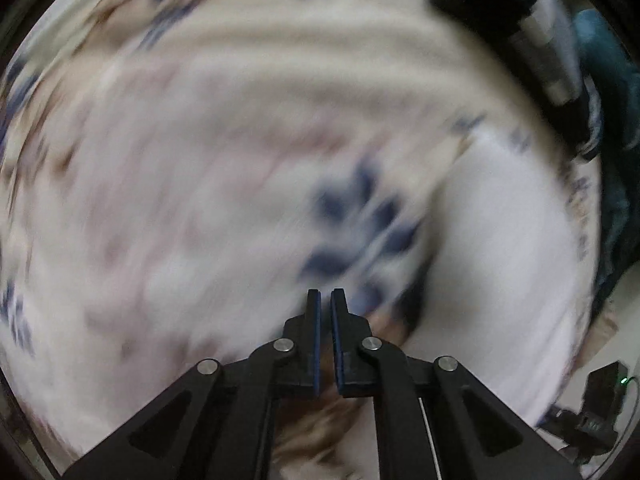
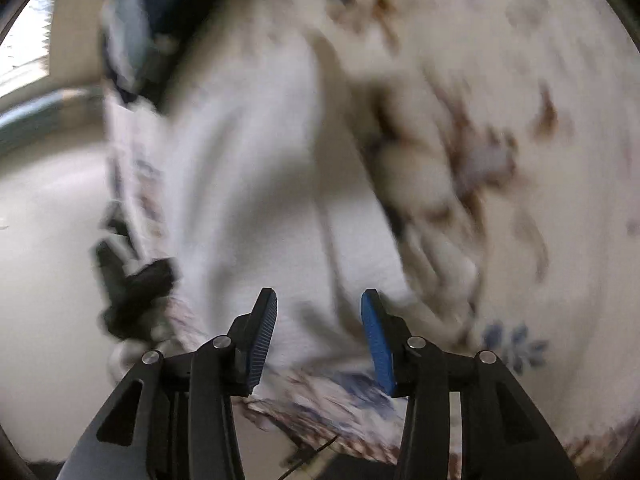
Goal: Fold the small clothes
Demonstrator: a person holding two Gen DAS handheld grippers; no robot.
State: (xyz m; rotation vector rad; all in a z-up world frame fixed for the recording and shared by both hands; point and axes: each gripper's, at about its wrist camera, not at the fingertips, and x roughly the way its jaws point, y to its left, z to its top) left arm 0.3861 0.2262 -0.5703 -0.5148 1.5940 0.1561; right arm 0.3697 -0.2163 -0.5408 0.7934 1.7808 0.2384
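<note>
Both views are blurred by motion. A white garment (image 1: 500, 240) lies on a cream sheet with blue and brown flowers (image 1: 240, 80). My left gripper (image 1: 326, 294) is above the sheet just left of the garment, its jaws nearly together with a thin gap and nothing visible between them. In the right wrist view the white garment (image 2: 256, 184) runs from top to bottom in front of my right gripper (image 2: 318, 300), which is open with its blue pads apart over the garment's lower edge.
Dark blue and teal clothes (image 1: 600, 120) lie at the right edge of the sheet and show at the top left of the right view (image 2: 160, 12). A black device (image 1: 600, 400) sits at lower right. The sheet's patterned border (image 2: 320, 400) hangs over pale floor (image 2: 48, 240).
</note>
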